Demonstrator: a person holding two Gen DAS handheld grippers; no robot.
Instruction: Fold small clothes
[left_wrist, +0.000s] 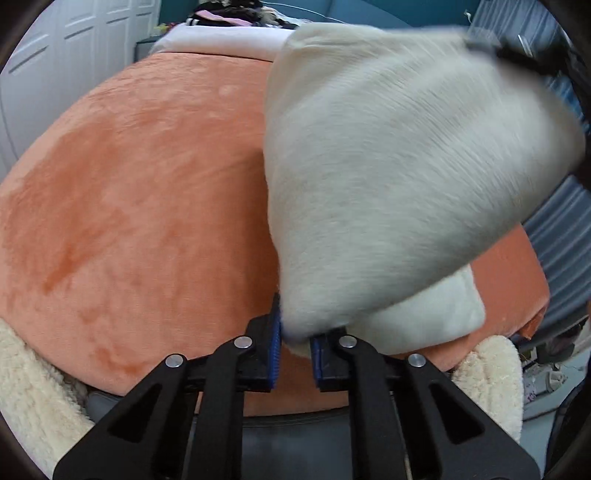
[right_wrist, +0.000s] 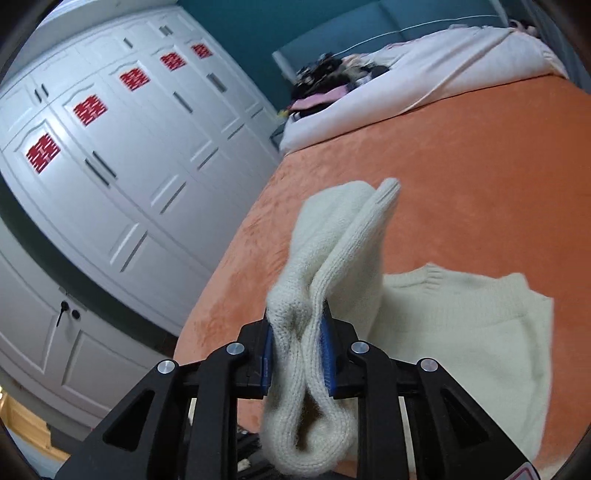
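Covering bed (right_wrist: 480, 177): orange blanket (left_wrist: 129, 203), wardrobe (right_wrist: 129, 166) nr

Both tools look the same. The left gripper (left_wrist: 297, 347) is made of black plastic. Two thick black arms spread out toward the camera, and each has a long slot cut through it. Four round silver screws sit on top, two on each side of the tips. The insides of the tips wear blue ridged pads (left_wrist: 276, 328). The right gripper (right_wrist: 297, 354) has the same black arms, silver screws and blue pads (right_wrist: 327, 350).
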